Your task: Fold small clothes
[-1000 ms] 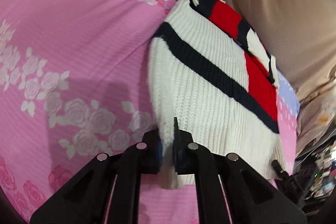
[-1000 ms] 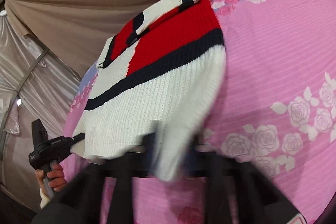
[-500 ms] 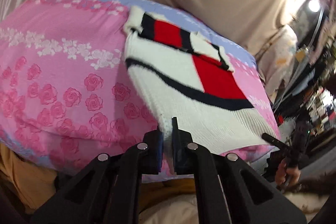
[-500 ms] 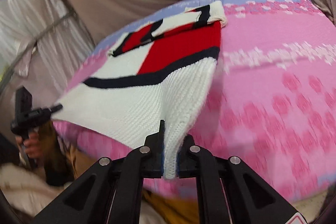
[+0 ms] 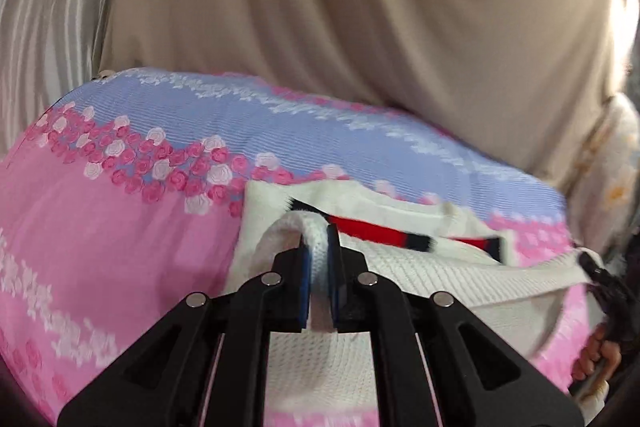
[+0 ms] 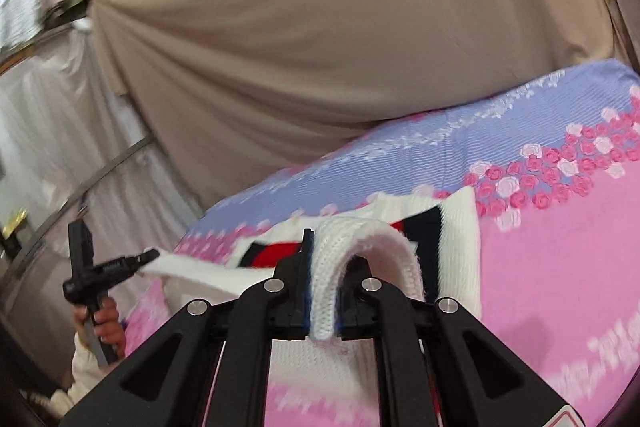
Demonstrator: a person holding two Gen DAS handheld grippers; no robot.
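Observation:
A white knit sweater (image 5: 420,263) with red and navy stripes lies on the pink bed cover (image 5: 120,247). My left gripper (image 5: 318,247) is shut on one corner of its white hem, which arches up between the pads. In the right wrist view the sweater (image 6: 460,247) lies ahead and my right gripper (image 6: 326,267) is shut on the other hem corner. The lifted hem stretches between both grippers, over the striped upper part. Each view shows the other gripper at the side: the right gripper (image 5: 600,275) and the left gripper (image 6: 108,267), each with a hand below it.
The bed cover has rose prints and a lilac band (image 5: 280,131) at the far side. A beige curtain (image 6: 320,47) hangs close behind the bed. Pale drapes and a metal rail (image 6: 100,167) stand at the left. A floral cloth (image 5: 616,167) hangs at the right.
Both grippers have risen and carried the hem forward over the sweater toward its striped top. The lower white half now doubles over the upper part. Both grips have held.

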